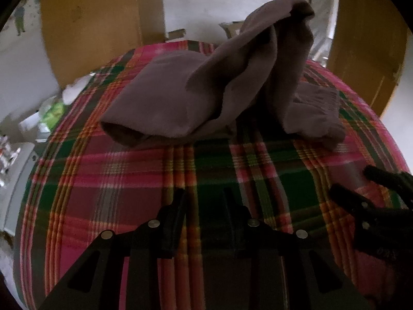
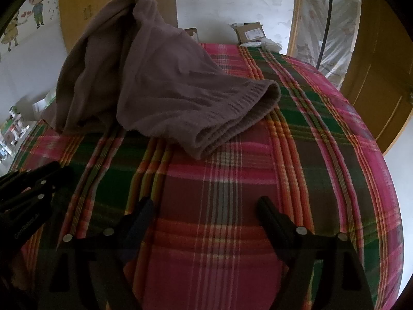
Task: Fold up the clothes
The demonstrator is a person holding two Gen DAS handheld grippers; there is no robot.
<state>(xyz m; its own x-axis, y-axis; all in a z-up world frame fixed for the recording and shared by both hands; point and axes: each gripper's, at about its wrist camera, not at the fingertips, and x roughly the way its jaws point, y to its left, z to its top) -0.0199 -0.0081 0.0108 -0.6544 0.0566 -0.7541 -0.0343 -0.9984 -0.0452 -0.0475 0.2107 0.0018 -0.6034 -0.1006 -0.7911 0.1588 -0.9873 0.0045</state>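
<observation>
A mauve-brown knit garment lies bunched on the plaid bed cover, with one part peaked up in the middle and a ribbed end lying flat to the right. My left gripper hovers open over bare plaid, short of the garment's near edge, with nothing between its fingers. In the right wrist view my right gripper stands wide open, also short of the garment and empty. Each gripper shows in the other's view: the right gripper at the right edge, the left gripper at the left edge.
Cardboard boxes sit beyond the bed's far edge against the white wall. Yellow-brown wooden doors stand behind the bed and at the right. Small cluttered items lie off the bed's left side.
</observation>
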